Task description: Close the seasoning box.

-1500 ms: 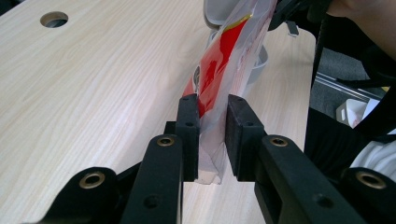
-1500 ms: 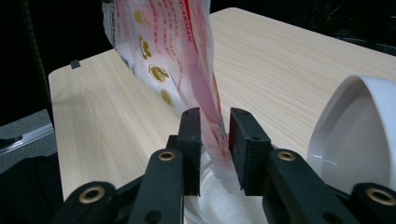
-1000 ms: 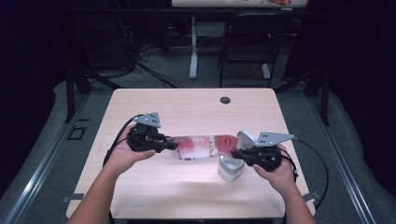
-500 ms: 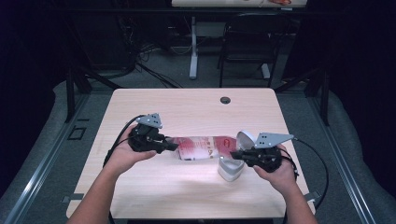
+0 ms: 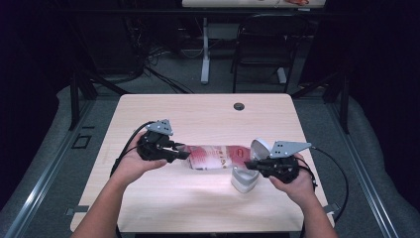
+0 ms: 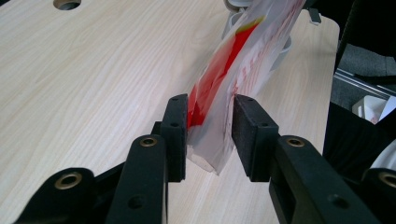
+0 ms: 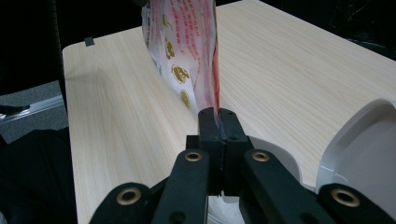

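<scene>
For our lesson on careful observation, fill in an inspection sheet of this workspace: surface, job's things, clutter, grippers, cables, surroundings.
Surface: pale wooden table with a round hole.
Job's things: red-and-white plastic bag stretched between the grippers; white container below its right end.
Clutter: nothing seen.
Grippers: left gripper has just been opening, bag end loose between its jaws; right gripper clamped on the bag's edge.
Cables: one black cable trails from each gripper.
Surroundings: dark room, chair, another table's leg.
</scene>
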Tool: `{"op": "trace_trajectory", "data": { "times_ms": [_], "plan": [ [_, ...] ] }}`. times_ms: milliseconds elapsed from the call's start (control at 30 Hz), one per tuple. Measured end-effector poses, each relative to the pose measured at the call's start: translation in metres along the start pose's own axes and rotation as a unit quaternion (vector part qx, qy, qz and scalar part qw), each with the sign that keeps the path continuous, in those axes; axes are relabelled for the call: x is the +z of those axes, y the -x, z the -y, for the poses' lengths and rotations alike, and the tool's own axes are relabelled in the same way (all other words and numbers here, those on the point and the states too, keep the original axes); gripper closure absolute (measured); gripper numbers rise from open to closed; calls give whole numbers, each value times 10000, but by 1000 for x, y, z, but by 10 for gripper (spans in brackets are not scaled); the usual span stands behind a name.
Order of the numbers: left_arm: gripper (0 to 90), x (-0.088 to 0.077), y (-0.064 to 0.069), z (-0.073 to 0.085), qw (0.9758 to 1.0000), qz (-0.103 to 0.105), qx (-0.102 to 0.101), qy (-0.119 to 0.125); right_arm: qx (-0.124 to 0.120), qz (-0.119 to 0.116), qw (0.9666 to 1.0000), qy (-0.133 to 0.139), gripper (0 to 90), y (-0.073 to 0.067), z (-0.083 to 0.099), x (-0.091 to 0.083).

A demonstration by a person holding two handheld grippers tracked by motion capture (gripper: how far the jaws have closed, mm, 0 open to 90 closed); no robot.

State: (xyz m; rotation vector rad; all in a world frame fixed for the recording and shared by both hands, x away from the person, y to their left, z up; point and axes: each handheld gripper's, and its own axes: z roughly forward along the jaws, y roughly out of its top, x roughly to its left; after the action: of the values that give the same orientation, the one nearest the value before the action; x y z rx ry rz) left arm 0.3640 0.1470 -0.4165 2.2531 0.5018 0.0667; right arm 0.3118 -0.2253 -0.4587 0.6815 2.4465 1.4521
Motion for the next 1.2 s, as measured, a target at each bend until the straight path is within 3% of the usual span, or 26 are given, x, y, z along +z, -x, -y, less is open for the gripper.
{"op": "trace_trajectory", "data": {
  "times_ms": [133, 433, 700, 967, 1200],
  "plan": [
    [669, -2, 2, -1, 10000, 19, 47, 83, -30, 12, 10000, -37, 900, -1, -1, 0],
    [735, 5, 6, 2, 9995, -23, 261, -152, 29, 72, 10000, -20, 900, 0, -2, 0],
    [778, 4, 5, 4, 9993, -119, 321, -121, 52, 52, 10000, 7, 900, 0, -6, 2],
    [830, 2, 6, 6, 9980, -391, 465, -170, 19, 84, 9999, -70, 900, 0, -16, 7],
    [864, 2, 5, 10, 9979, -365, 495, -206, -33, 136, 9997, -196, 900, -1, -25, 10]
  ]
}}
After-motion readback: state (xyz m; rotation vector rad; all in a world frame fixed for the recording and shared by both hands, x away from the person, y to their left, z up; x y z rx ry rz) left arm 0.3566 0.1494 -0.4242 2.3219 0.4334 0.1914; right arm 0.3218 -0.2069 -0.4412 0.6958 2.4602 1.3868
